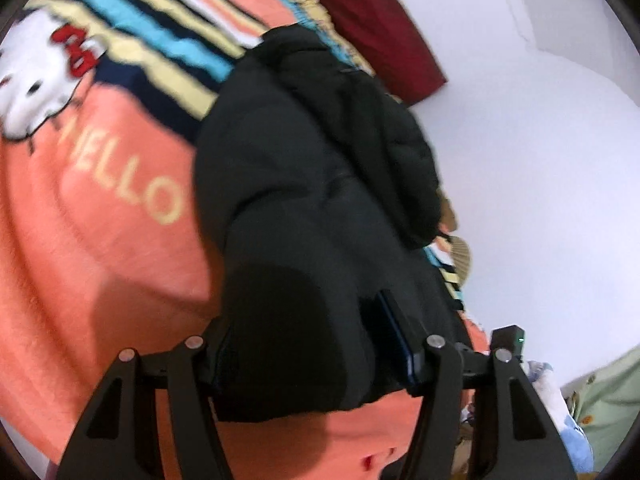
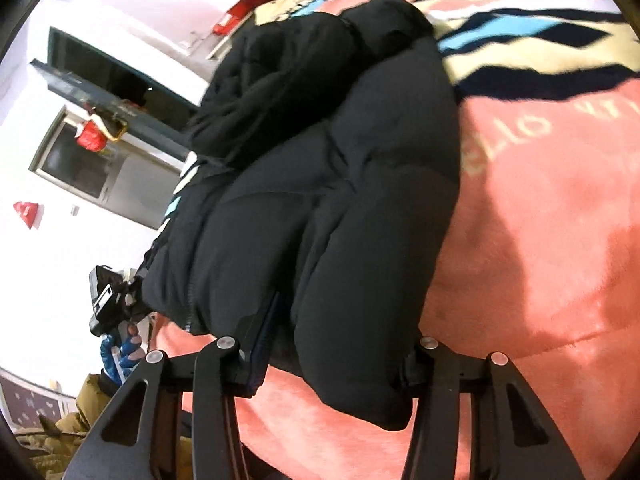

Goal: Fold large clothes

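Between the fingers of the left gripper (image 1: 308, 364) bulges the near hem of a black puffer jacket (image 1: 316, 184), both pads pressed into the padding. Likewise the right gripper (image 2: 336, 356) clamps the jacket's other near corner, fabric swelling out between its fingers. Beyond both, the jacket lies heaped on a coral blanket (image 1: 104, 248) printed with cream letters, a white cartoon cat and blue, cream and navy stripes. Farther back sits a dark red pillow (image 1: 380, 20) against a white wall (image 1: 540, 160).
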Motion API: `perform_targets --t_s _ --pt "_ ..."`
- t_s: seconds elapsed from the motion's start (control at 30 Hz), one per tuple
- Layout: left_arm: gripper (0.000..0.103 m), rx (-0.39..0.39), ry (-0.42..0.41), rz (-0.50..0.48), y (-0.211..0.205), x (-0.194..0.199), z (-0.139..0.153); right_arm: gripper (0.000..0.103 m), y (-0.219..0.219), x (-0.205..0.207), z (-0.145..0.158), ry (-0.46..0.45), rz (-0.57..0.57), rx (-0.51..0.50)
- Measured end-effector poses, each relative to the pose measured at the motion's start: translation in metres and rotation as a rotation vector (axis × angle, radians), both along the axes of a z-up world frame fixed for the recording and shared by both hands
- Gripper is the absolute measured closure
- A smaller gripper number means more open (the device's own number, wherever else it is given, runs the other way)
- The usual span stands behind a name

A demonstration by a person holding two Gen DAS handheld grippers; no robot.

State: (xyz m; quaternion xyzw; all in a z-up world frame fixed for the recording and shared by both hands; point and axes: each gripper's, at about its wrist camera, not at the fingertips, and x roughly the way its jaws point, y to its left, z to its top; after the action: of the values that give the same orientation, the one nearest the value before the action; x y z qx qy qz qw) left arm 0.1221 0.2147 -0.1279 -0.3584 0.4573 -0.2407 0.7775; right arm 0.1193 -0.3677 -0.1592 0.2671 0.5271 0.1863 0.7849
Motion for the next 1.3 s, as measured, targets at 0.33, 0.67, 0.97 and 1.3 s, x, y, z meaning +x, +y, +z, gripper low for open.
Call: perform_targets --t_s 0.33,0.67,0.97,1.3 --pt "0.045 -0.003 0.083 0.032 0.008 -0.003 -0.021 0.049 -0.015 -0.001 -0.036 0.120 -0.048 0.067" --pt "0.060 -0.023 0.045 -0.035 -0.009 -0.004 -0.018 0.076 0.000 0.000 -0.022 0.048 -0.035 0.031" --pt "0.084 0.027 0.013 0.008 -0.015 0.001 -0.004 0.085 -0.004 -0.007 0.003 -0.079 -0.035 0.005" --pt "0.087 -0.060 -0.103 0.036 -0.011 0.017 0.058 0.087 -0.021 -0.003 0.045 -0.254 -0.120 0.097"
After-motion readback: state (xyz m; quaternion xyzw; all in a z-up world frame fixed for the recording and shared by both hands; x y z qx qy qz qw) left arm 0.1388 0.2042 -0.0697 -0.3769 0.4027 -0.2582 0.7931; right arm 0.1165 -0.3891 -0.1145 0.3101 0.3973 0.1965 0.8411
